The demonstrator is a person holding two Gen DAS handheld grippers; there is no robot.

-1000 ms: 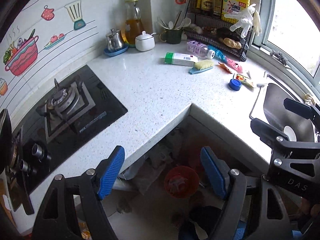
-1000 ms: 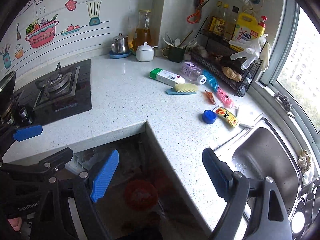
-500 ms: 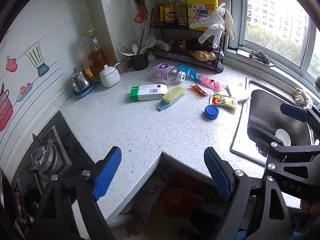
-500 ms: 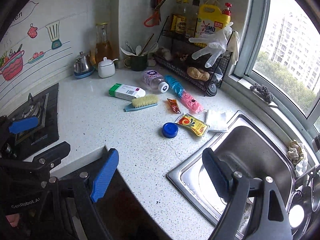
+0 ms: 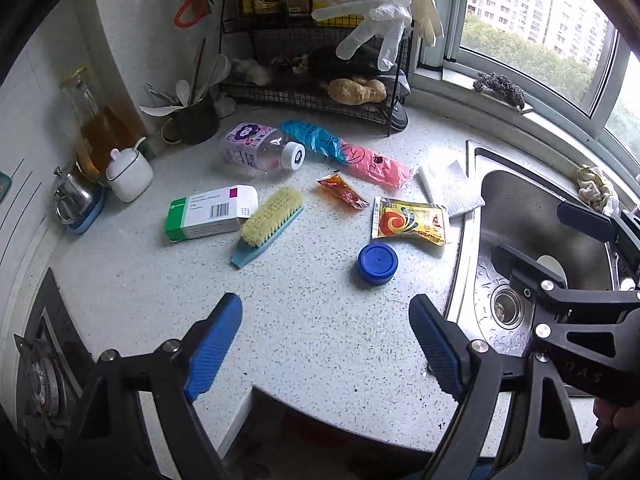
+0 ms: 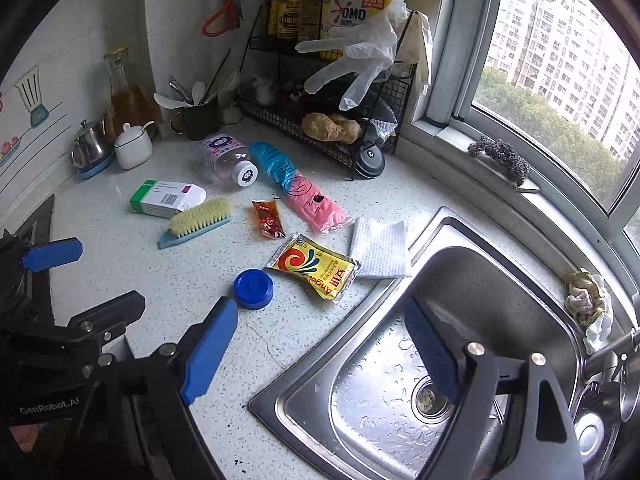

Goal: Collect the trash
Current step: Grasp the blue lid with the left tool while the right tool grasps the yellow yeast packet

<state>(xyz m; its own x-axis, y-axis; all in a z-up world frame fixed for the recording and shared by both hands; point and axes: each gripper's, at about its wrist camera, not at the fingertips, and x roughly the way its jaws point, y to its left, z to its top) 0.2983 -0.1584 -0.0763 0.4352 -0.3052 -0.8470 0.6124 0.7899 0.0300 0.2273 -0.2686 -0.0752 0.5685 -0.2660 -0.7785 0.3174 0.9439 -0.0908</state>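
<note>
Both our grippers hang above the counter [image 5: 320, 340] with jaws spread and nothing between them; the left gripper [image 5: 326, 340] has just been opening a little wider, and the right gripper [image 6: 320, 344] straddles the counter edge and the sink [image 6: 500, 280].

The trash lies scattered in the middle of the counter, between the rack [image 5: 312, 92] and us. We judge the step to be choosing a first piece and coming down on it. Taking the big ones first: the bottle [image 5: 260, 150] lies on its side and could roll, so we should close across its body. The box [image 5: 212, 212] touches the brush [image 5: 272, 222], so we should approach from its free side. The pink-and-blue wrapper [image 5: 352, 154], yellow packet [image 5: 408, 224] and red sachet [image 5: 342, 192] lie flat and call for a low pinch at an edge. The cap [image 5: 377, 262] is nearest, just ahead of the left jaws.

The right view alone shows the whole sink bowl and the full paper towel [image 6: 380, 246]; the left view alone shows the stove burner [image 5: 40, 376].
</note>
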